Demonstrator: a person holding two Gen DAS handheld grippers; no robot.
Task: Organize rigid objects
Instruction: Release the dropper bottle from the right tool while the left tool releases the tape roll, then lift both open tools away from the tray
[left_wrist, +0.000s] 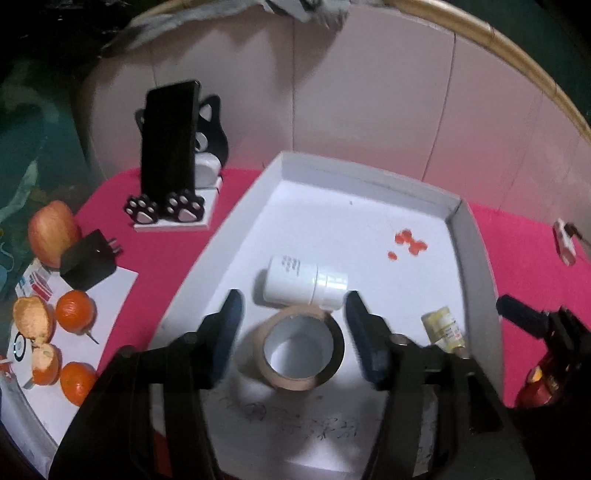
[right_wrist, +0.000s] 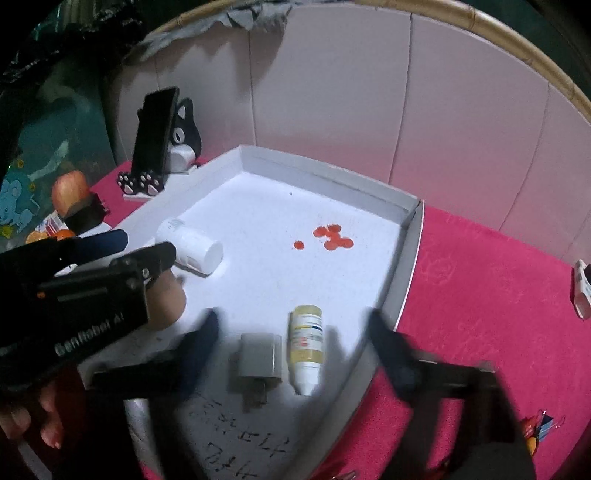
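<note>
Surface: a bright pink cloth over the table, pale padded panels behind, and a shallow white cardboard tray filling the middle of both views.
In the tray: a roll of brown packing tape at lower centre of my left view, touching a white pill bottle lying on its side just above it; a small yellowish dropper bottle and a grey plug adapter lying side by side at lower centre of my right view; red blobs towards the tray's upper right.
Left tongs: spread wide, straddling the tape roll, gripping nothing.
Right tongs: spread wide and blurred, adapter and dropper bottle both between the tips, gripping nothing.
Outside the tray: at the left edge, an apple, tangerines and a black charger; at upper left, a phone on a cat stand.
Step, as I judge it: items are being gathered into the tray; these four look placed.
Next move: lift clear without nudging the tape, then reach left for the black charger.
</note>
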